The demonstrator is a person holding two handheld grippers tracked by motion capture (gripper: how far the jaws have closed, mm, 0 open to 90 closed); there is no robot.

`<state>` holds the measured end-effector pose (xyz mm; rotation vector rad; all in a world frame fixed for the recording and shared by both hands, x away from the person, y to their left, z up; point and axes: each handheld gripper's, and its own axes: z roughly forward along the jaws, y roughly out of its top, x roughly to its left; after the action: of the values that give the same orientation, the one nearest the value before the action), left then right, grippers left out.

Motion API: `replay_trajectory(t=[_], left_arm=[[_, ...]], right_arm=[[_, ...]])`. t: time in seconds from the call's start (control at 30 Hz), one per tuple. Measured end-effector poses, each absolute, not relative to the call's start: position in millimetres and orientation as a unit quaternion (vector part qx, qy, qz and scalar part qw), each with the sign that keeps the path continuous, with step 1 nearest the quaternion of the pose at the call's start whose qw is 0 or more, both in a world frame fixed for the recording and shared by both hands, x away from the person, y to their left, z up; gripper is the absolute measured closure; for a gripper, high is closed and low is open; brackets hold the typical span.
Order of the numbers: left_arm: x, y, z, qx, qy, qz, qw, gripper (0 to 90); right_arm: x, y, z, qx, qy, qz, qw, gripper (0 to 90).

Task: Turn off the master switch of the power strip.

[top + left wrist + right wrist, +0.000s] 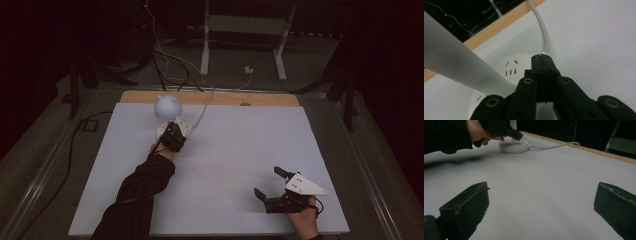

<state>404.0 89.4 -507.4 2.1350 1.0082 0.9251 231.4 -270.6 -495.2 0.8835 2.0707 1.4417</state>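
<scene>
A white desk lamp stands at the back left of the white table top (240, 145). It has a round globe head (167, 106), a slanting white stem (454, 62) and a round base (509, 66) with small slots. My left gripper (542, 62) is shut, its jaws pressed together with nothing between them, and its tip rests on the base where the white cable (545, 35) enters. In the right gripper view a small blue light (519, 143) glows on the base (511, 147) just under the left gripper (515, 136). My right gripper (266, 180) hovers open near the table's front right, jaws wide apart and empty (542, 192).
The lamp cable (554, 145) runs off over the wooden back edge (210, 97) of the table. Behind the table, dark floor holds loose wires (165, 55) and a white metal stand (245, 35). A black-sleeved forearm (140, 190) crosses the table's left side.
</scene>
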Motion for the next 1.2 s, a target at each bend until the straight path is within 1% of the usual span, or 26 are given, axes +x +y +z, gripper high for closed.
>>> replay_trajectory(t=[0.2, 0.37, 0.57, 0.67, 0.93, 1.03, 1.2], left_arm=[[407, 89, -512, 0.807, 0.384, 0.346, 0.286, 90.0], [408, 90, -513, 0.804, 0.39, 0.339, 0.294, 90.0], [409, 89, -514, 0.81, 0.387, 0.338, 0.284, 90.0], [410, 90, -515, 0.807, 0.389, 0.351, 0.271, 90.0], [411, 93, -515, 0.814, 0.377, 0.345, 0.276, 90.0], [412, 91, -512, 0.823, 0.371, 0.325, 0.28, 90.0], [415, 85, -509, 0.831, 0.37, 0.324, 0.261, 90.0]], right_arm=[[231, -271, -495, 0.322, 0.754, 0.522, 0.234, 0.0], [231, -271, -495, 0.322, 0.754, 0.522, 0.235, 0.0], [231, -270, -495, 0.322, 0.754, 0.522, 0.235, 0.0], [231, -270, -495, 0.322, 0.754, 0.521, 0.236, 0.0], [231, -270, -496, 0.322, 0.755, 0.52, 0.235, 0.0], [232, -270, -496, 0.321, 0.756, 0.519, 0.235, 0.0], [232, -270, -496, 0.321, 0.757, 0.518, 0.235, 0.0]])
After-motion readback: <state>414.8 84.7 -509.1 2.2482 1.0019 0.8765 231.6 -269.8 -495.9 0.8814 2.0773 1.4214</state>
